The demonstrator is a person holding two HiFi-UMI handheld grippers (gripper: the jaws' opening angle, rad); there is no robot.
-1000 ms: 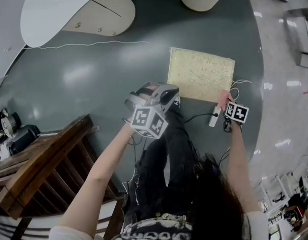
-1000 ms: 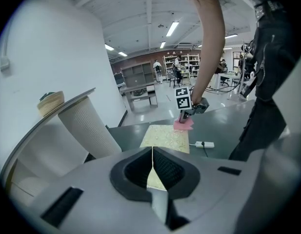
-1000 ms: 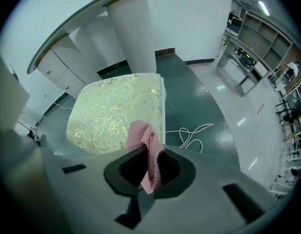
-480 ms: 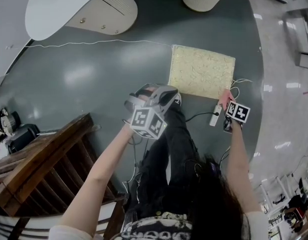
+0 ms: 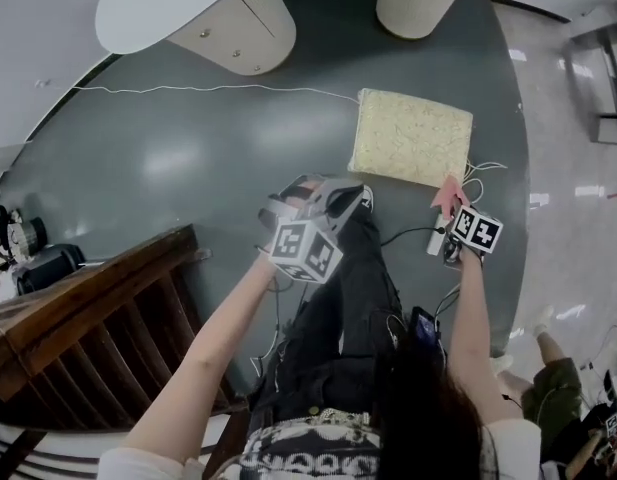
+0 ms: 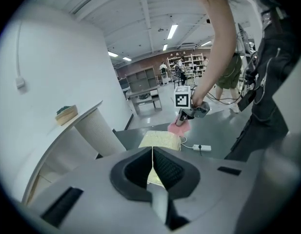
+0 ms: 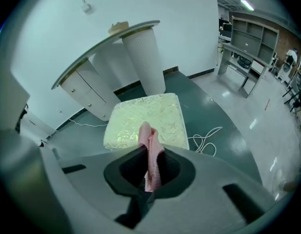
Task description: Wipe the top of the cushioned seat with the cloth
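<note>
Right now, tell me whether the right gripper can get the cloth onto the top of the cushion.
Probably yes. The right gripper, shut on the cloth, hangs just short of the cushion, level with its near edge; nothing lies between them.

Black trousers [image 5: 340,308], white sleeves [image 5: 510,440], grey left gripper [image 6: 152,165]

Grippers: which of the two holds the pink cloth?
The right gripper: its jaws are shut on the pink cloth. The left gripper has its jaws shut together on nothing.
</note>
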